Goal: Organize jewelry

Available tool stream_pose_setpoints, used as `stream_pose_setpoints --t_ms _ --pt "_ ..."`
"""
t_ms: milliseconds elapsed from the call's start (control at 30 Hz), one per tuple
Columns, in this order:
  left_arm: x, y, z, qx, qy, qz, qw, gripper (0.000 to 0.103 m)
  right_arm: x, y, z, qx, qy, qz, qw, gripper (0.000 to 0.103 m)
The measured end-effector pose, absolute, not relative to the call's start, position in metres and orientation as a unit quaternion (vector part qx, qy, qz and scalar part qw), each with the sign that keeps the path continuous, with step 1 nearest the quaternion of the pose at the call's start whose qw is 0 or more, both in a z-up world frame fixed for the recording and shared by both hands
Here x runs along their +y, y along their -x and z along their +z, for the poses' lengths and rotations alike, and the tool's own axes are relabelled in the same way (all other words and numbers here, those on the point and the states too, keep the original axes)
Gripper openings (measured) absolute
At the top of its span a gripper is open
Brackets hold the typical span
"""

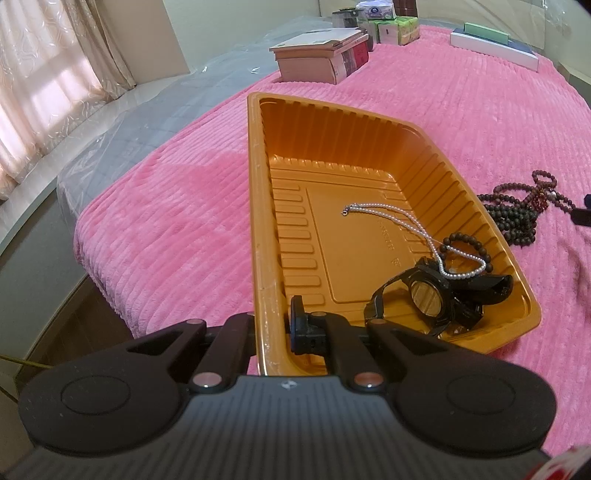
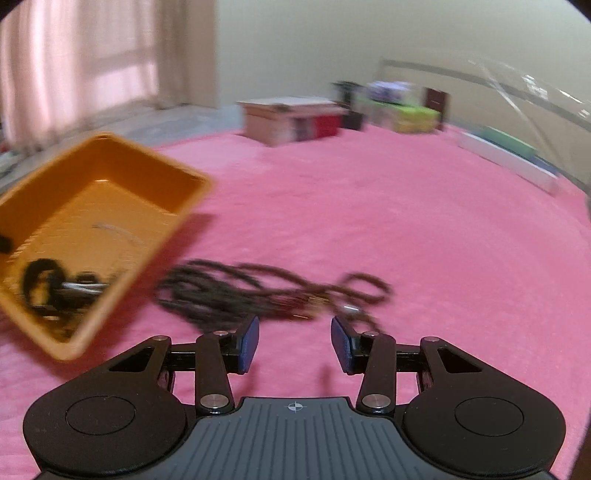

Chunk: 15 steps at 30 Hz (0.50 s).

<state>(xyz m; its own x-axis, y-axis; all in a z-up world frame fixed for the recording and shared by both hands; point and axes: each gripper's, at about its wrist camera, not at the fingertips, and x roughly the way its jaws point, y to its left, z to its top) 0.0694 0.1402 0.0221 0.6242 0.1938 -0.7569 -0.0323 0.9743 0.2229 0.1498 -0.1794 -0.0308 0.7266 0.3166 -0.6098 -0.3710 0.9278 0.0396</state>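
Orange tray (image 1: 258, 221) is pinched by its rim in the left gripper (image 1: 273, 332), watch and pearls already inside. Right gripper (image 2: 294, 341) hangs open over the dark bead strands (image 2: 229, 291) on the pink blanket (image 2: 406, 240); probably they're next to grab.

A pink-blanketed bed (image 1: 443, 122) carries an orange tray (image 1: 258, 221), dark bead strands (image 1: 517, 210), books (image 1: 317, 55), seemingly boxes (image 1: 391, 27).

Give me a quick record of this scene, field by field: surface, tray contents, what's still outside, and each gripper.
surface: pink blanket
tray: pearl necklace, small bead bracelet, black watch
outside tray: dark bead necklaces, on the blanket
left gripper: shut on the tray's rim
right gripper: open, empty, near the bead necklaces
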Motion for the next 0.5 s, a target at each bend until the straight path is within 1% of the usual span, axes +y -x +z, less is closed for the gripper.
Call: stream_pose_setpoints --t_ms 167,433,500 --pt "0.140 -0.070 0.022 0.429 -0.095 0.064 0.896 0.003 -0.201 -0.162 -0.030 0.323 0.034 0.164 0.932 0.044" --pt "0.141 -0.069 0.023 0.429 -0.094 0.064 0.896 0.003 -0.208 -0.177 -0.033 0.319 0.037 0.151 0.935 0.043" --pt "0.141 -0.069 0.023 0.429 -0.094 0.064 0.896 0.003 -0.209 -0.181 -0.035 0.324 0.041 0.153 0.933 0.038"
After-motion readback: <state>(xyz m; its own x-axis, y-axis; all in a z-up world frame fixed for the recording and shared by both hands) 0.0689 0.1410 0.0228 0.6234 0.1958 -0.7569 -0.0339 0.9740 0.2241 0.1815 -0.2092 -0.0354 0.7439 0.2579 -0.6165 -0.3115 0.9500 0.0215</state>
